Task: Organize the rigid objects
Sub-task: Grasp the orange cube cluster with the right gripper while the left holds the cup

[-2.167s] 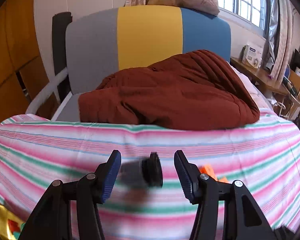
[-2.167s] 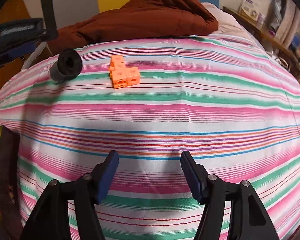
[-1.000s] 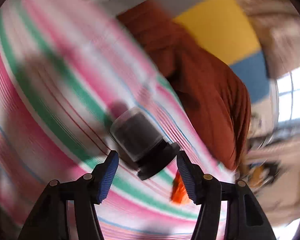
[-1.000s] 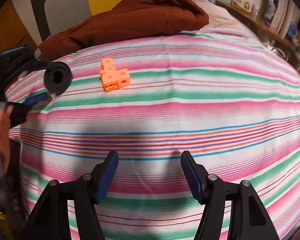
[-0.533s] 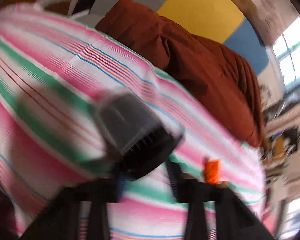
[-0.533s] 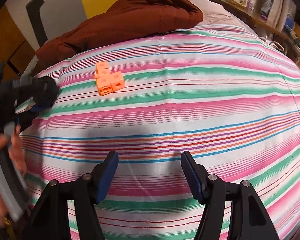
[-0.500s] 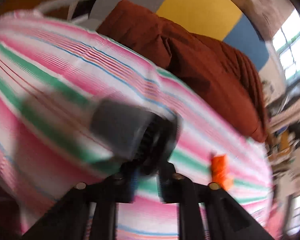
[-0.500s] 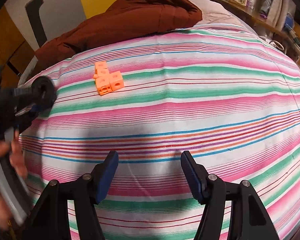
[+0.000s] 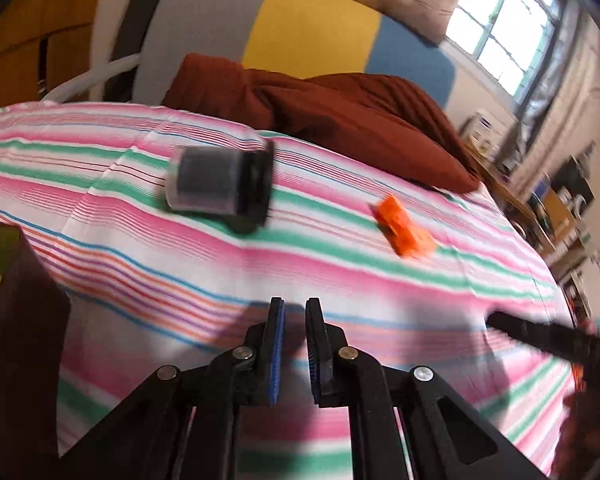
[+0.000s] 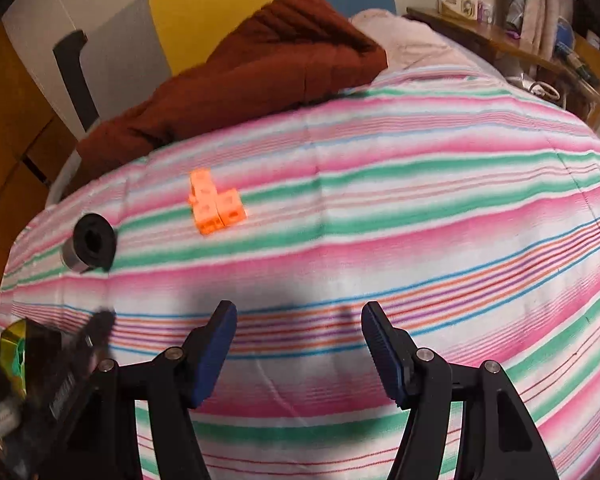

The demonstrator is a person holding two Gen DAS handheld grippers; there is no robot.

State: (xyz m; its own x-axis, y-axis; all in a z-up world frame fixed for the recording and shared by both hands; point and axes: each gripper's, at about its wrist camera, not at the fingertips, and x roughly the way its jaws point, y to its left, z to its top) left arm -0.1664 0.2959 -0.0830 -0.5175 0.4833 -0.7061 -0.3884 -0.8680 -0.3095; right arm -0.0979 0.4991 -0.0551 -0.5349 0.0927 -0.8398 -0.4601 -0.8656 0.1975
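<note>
Left gripper [image 9: 294, 344] closed on nothing; right gripper [image 10: 296, 346] parted, empty. Black cylinder [image 9: 220, 188] lies sideways at 11 o'clock: rolling off striped bedsheet [image 9: 340, 280] risked.

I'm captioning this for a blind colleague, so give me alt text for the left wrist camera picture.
A black gripper, shut with nothing in it, points across a bed with a pink, green and white striped cover. A dark cylinder lies on its side ahead, apart from the gripper, with orange blocks to its right. A rust-brown quilt is heaped behind them.
</note>
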